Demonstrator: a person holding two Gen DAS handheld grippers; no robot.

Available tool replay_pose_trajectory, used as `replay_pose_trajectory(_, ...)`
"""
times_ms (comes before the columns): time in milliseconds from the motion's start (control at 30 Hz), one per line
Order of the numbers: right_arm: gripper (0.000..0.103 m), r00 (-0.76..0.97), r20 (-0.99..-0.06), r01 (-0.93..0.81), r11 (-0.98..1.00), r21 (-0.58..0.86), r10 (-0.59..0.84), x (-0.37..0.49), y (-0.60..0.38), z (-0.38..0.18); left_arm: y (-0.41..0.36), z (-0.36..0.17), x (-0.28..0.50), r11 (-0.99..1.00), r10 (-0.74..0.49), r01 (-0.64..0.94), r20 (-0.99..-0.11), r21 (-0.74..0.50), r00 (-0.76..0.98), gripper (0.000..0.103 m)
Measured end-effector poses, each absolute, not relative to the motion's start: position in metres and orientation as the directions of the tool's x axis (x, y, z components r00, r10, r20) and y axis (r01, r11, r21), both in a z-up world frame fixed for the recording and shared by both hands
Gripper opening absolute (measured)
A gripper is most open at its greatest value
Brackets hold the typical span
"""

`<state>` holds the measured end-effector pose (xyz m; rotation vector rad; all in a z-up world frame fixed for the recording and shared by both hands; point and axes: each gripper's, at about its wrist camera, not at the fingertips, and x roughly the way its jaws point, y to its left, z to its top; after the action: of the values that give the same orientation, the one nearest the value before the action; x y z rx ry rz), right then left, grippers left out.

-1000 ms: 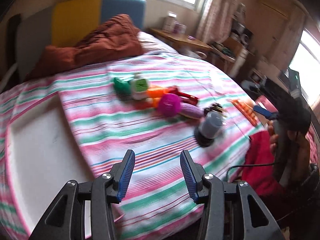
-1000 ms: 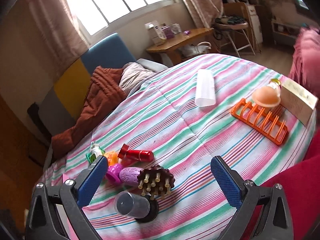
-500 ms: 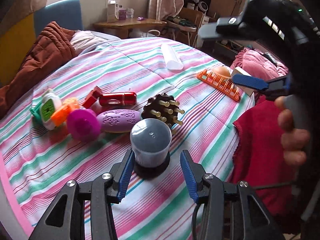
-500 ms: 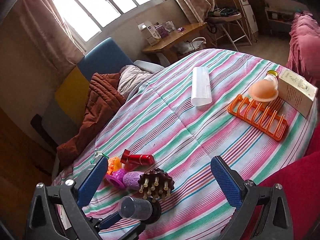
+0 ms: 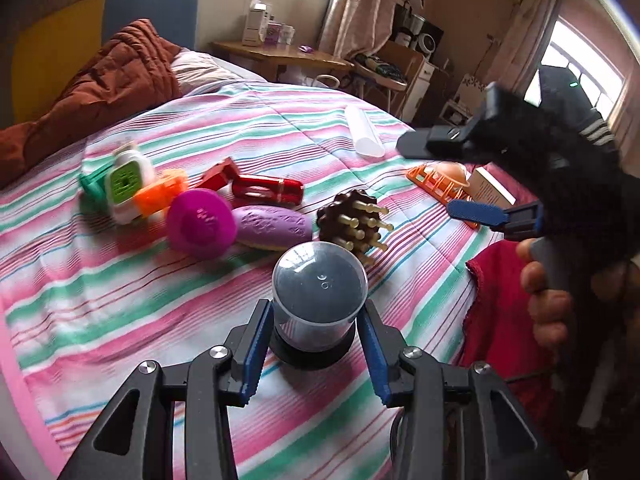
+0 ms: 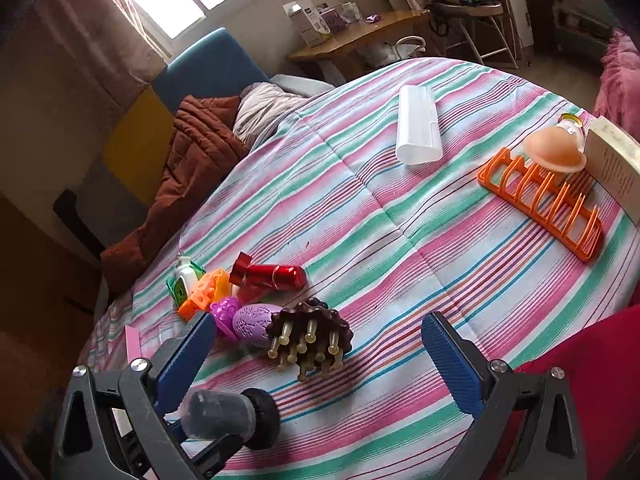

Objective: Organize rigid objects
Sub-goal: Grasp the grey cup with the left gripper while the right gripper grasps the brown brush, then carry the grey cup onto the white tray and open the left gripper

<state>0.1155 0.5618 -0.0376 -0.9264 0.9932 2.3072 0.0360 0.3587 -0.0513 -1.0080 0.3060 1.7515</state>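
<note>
Left wrist view: left gripper tilts down at the striped bedspread, blue pads either side of the clear-lidded jar on its black base. Jaws have just been closing on it; the left pad looks against the wall, the right pad's contact is hard to judge. Right gripper at right, a hand on its handle, partly hiding the orange rack.

Right wrist view: right gripper spread wide, nothing between the pads, tilted down over the brown massage brush. Jar at lower left, half hidden behind the left finger.
</note>
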Motion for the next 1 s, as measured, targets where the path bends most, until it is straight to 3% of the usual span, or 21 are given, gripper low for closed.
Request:
replay_pose_trajectory(333, 0.103, -0.534, -0.828, -0.559, -0.806, 0.192, 0.172, 0.058, 0.529, -0.067, 0.287, -0.040, 0.035, -0.506, 0.655, -0.816, -0.740, -0.279, -0.154, 0.044)
replay_pose_trajectory(567, 0.096, -0.490, -0.851, -0.565, -0.812, 0.147, 0.187, 0.049, 0.537, -0.082, 0.256, -0.023, 0.034, -0.537, 0.674, -0.791, -0.713, -0.292, -0.194, 0.044)
replay_pose_trajectory(600, 0.091, -0.486, -0.853, -0.567, -0.811, 0.145, 0.188, 0.048, 0.538, -0.083, 0.252, -0.022, 0.033, -0.541, 0.676, -0.787, -0.710, -0.295, -0.199, 0.044)
replay_pose_trajectory(667, 0.068, -0.469, -0.861, -0.569, -0.813, 0.123, 0.198, 0.045, 0.539, -0.085, 0.243, -0.019, 0.031, -0.557, 0.675, -0.775, -0.706, -0.298, -0.214, 0.044)
replay_pose_trajectory(1000, 0.066, -0.420, -0.876, -0.567, -0.822, 0.049, 0.238, 0.045, 0.527, -0.079, 0.168, -0.007, -0.011, -0.700, 0.632, -0.642, -0.691, -0.314, -0.351, 0.044)
